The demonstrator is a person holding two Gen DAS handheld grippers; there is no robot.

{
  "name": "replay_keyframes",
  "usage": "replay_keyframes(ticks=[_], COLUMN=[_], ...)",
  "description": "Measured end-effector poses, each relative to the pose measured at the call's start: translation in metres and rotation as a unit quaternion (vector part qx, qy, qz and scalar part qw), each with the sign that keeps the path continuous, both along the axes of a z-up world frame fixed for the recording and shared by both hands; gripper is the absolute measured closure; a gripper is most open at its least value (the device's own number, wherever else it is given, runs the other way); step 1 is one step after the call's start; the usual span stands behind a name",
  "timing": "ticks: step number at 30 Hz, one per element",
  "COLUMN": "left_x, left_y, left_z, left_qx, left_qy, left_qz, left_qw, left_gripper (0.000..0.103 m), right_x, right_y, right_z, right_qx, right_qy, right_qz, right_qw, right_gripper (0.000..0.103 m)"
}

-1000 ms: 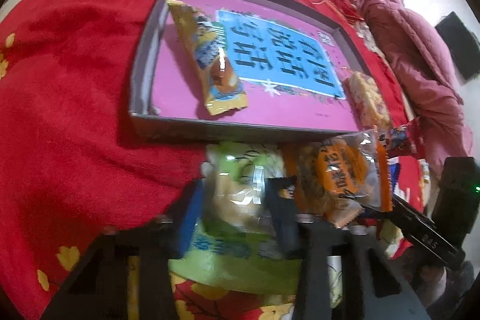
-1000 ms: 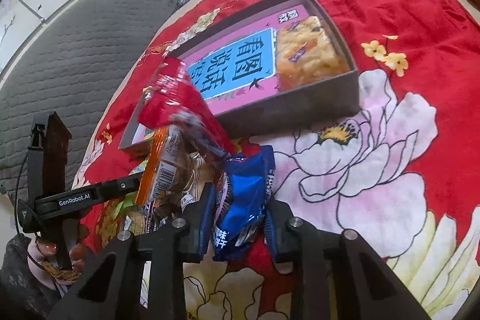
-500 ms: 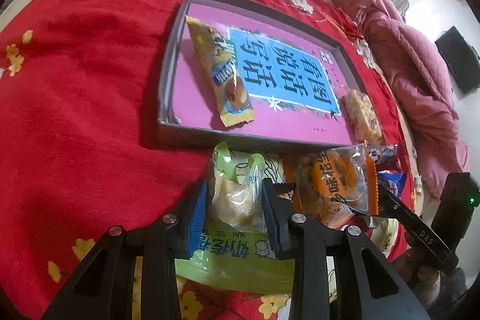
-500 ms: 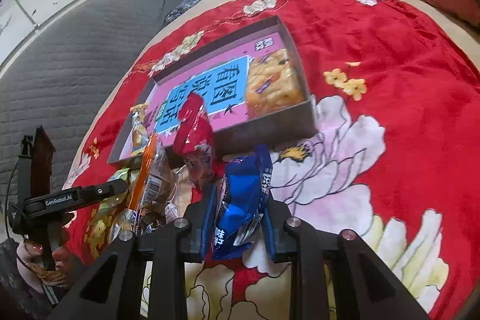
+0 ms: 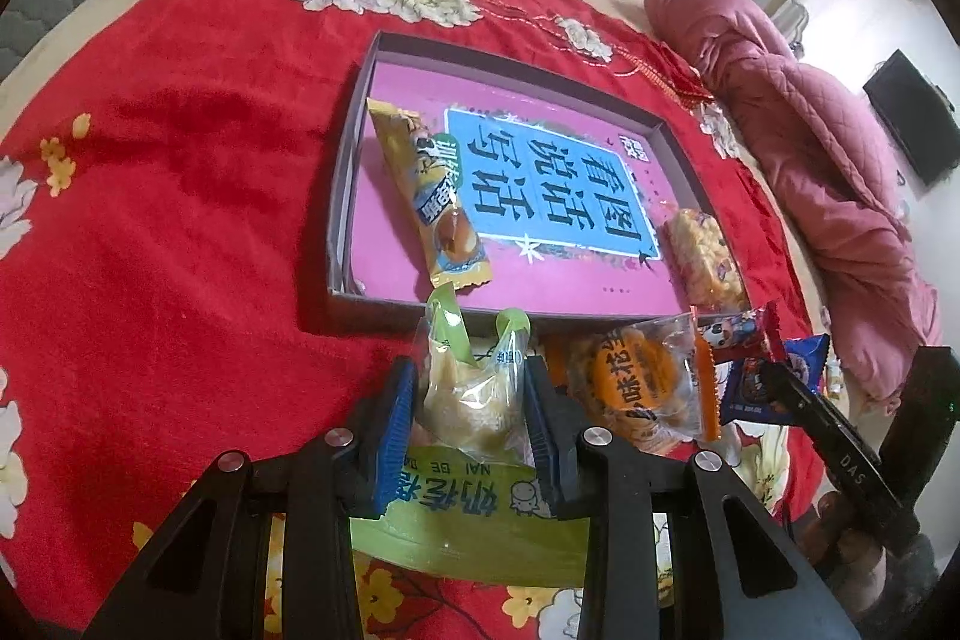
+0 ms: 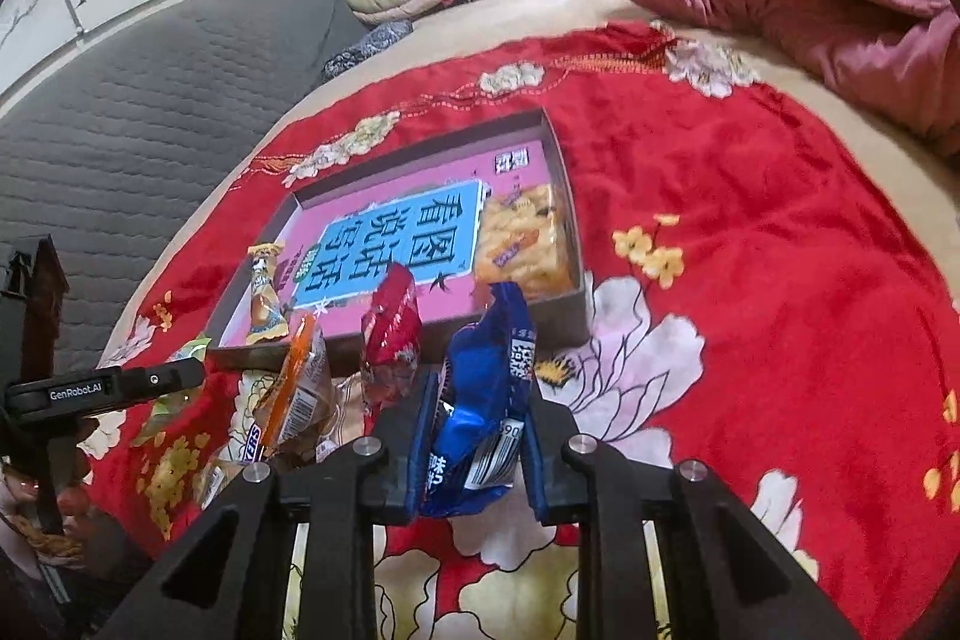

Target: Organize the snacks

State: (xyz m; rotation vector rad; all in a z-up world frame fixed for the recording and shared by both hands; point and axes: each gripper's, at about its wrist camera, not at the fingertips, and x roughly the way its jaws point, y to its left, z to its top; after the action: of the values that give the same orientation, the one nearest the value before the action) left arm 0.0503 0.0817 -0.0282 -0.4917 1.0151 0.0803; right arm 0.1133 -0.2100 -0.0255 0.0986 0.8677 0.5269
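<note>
Left gripper (image 5: 471, 403): clamped on the green-and-clear snack packet (image 5: 474, 394), long axis toward 12 o'clock, just short of the box (image 5: 384, 313).
Right gripper (image 6: 477, 436): jaws just closing, pinching the blue snack packet (image 6: 489, 388), upright, top at 12 o'clock.
Box: holds a yellow packet (image 5: 429, 196) at 11 o'clock.
</note>
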Motion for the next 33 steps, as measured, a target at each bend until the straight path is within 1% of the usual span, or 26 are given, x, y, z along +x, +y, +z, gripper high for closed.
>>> replay_keyframes(ticks=[7, 15, 23, 28, 33], left_x=[-0.002, -0.001, 0.004, 0.009, 0.014], left_y=[0.0, -0.003, -0.001, 0.0, 0.0], left_z=[0.008, 0.016, 0.022, 0.026, 0.031], left_qx=[0.002, 0.003, 0.007, 0.011, 0.019], left_qy=[-0.009, -0.018, -0.026, -0.031, -0.036], left_qz=[0.004, 0.003, 0.011, 0.015, 0.017], left_qw=[0.9999, 0.9998, 0.9996, 0.9994, 0.999], left_gripper=[0.067, 0.067, 0.067, 0.067, 0.067], right_x=[0.001, -0.001, 0.005, 0.014, 0.022], right_y=[-0.005, -0.003, 0.006, 0.011, 0.02], right_z=[0.011, 0.028, 0.044, 0.053, 0.058], right_qx=[-0.001, -0.004, -0.017, -0.011, 0.003], right_qy=[-0.021, -0.053, -0.093, -0.108, -0.112], right_qz=[-0.01, -0.009, -0.007, -0.008, -0.005], right_qw=[1.0, 0.999, 0.995, 0.994, 0.994], right_gripper=[0.078, 0.078, 0.078, 0.078, 0.078])
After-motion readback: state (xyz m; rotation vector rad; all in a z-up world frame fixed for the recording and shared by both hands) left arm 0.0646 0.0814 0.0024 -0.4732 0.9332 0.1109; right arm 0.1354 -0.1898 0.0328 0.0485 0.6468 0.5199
